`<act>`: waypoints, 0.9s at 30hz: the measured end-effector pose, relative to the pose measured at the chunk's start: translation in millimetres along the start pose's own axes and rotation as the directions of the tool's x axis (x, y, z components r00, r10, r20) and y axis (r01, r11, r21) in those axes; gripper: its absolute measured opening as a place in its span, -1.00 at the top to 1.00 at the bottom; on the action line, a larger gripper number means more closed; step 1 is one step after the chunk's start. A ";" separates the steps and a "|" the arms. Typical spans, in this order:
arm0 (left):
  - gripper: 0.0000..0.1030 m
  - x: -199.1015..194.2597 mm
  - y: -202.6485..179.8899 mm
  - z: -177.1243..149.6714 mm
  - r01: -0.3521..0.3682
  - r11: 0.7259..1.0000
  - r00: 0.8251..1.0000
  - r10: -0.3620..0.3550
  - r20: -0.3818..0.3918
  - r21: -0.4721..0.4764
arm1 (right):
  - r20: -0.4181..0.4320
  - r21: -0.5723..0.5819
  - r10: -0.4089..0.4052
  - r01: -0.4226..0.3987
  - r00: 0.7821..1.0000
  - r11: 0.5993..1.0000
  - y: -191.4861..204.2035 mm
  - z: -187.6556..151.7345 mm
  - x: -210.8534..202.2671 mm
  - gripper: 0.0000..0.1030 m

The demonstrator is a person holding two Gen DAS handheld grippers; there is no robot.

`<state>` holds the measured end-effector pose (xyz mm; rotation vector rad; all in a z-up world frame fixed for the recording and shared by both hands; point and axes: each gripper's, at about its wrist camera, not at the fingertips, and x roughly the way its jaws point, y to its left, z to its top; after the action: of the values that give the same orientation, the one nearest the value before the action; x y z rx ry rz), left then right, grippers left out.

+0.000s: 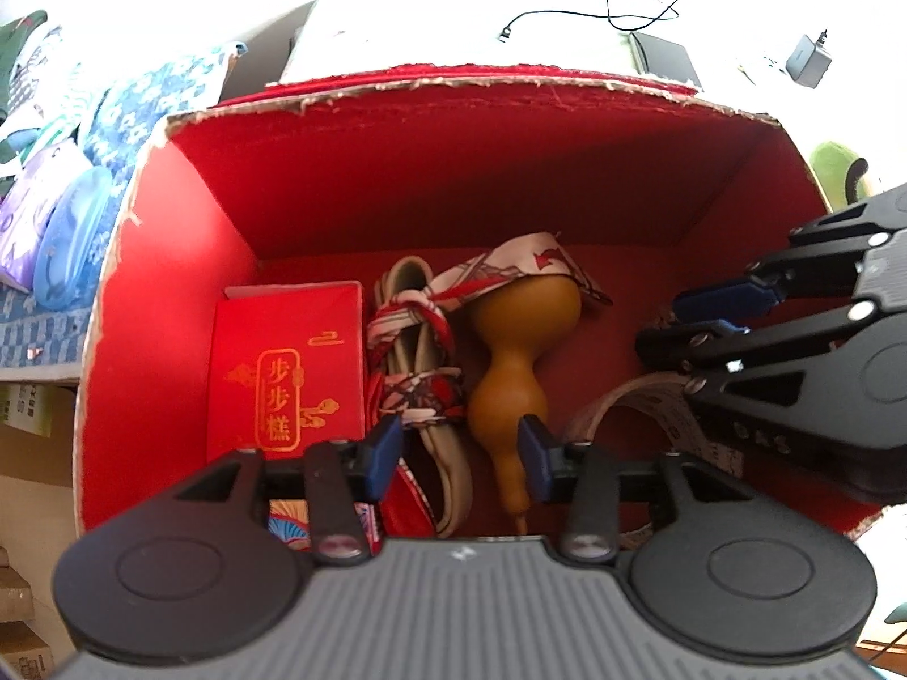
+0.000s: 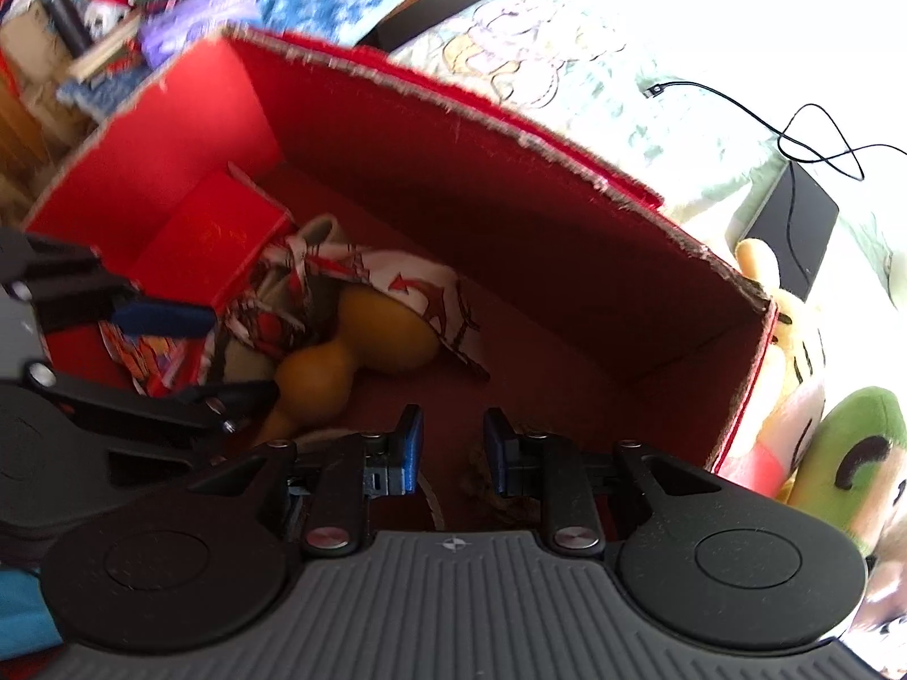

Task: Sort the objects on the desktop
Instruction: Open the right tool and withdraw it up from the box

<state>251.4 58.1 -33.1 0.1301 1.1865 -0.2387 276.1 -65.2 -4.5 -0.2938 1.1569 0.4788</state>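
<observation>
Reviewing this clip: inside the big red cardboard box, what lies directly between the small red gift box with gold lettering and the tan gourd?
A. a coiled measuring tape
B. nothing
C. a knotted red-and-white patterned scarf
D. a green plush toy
C: in the left wrist view the knotted red-and-white patterned scarf lies between the small red gift box with gold lettering and the tan gourd.

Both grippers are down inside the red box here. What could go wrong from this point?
1. The left gripper and right gripper sit close together inside the red box; they could collide.
2. The left gripper's open fingers straddle the gourd and the knotted scarf; closing might snag the scarf too.
3. The gourd's thin neck may slip or roll when pinched.
</observation>
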 end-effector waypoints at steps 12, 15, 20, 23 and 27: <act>-0.10 3.2 1.7 3.6 -0.080 0.997 0.997 0.080 0.007 -0.017 | 0.104 0.118 -0.019 0.006 0.994 0.993 8.9 -13.8 -10.5 0.51; -0.26 3.0 2.3 3.2 -0.112 0.993 0.994 0.113 0.015 -0.026 | 0.129 0.184 -0.008 -0.016 0.992 0.983 8.9 -17.9 -10.3 0.50; -0.35 -0.3 1.0 3.0 -0.146 0.989 0.988 0.147 0.041 -0.030 | 0.154 0.244 -0.070 0.031 0.986 0.969 14.4 -24.6 -10.6 0.42; -0.37 -1.7 -1.5 2.6 -0.179 0.983 0.982 0.180 0.058 -0.027 | 0.162 0.269 -0.082 0.036 0.983 0.963 14.2 -29.6 -12.9 0.41; -0.47 -2.7 -1.1 2.8 -0.167 0.985 0.984 0.168 0.052 -0.031 | 0.179 0.281 -0.092 0.039 0.980 0.959 16.9 -34.7 -15.0 0.42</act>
<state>252.7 56.7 -29.6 0.1984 1.1175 -0.0779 234.9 -69.7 -3.4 -0.0419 1.0083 0.2744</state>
